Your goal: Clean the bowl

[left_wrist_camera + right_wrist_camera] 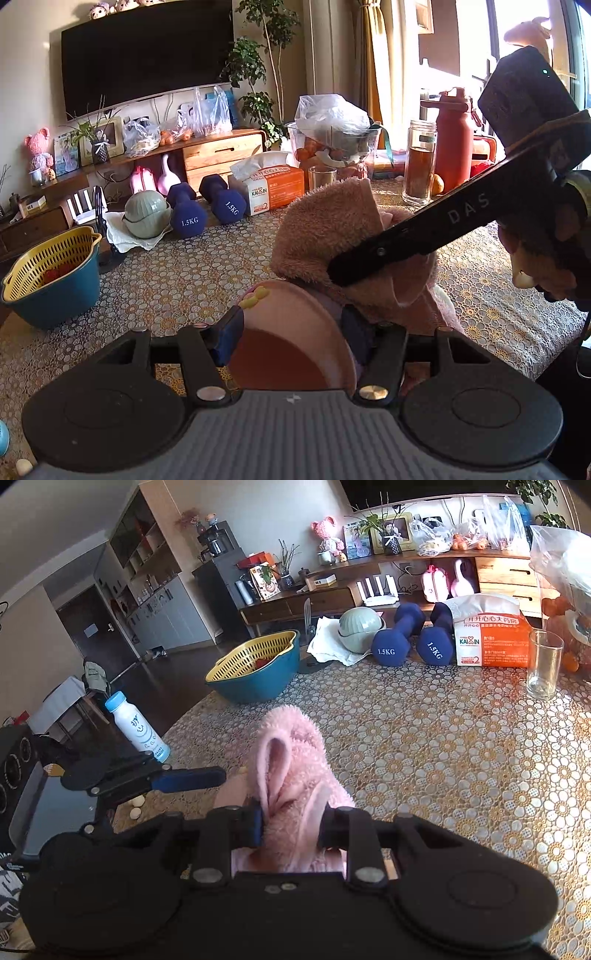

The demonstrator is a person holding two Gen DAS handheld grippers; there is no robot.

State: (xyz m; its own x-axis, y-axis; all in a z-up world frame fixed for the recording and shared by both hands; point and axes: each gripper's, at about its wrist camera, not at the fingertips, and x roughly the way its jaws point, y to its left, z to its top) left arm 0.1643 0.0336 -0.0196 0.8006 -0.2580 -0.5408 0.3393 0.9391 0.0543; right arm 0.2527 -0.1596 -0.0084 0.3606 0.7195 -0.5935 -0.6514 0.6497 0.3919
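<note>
My left gripper [291, 332] clamps the pink bowl [295, 332] by its rim at six o'clock, a light, rigid, probably slick shell, while my right gripper [290, 825] pinches the soft fluffy cloth [291, 768] at its bunched middle.

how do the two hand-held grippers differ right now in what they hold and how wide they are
The left hand-held gripper grips a hard pink bowl by its rim, while the right hand-held gripper pinches a soft fluffy pink cloth. The left one's jaws stand fairly wide apart around the bowl; the right one's are nearly closed, squeezing the bunched cloth. Both are black with blue finger pads, and both hold over the patterned table.
</note>
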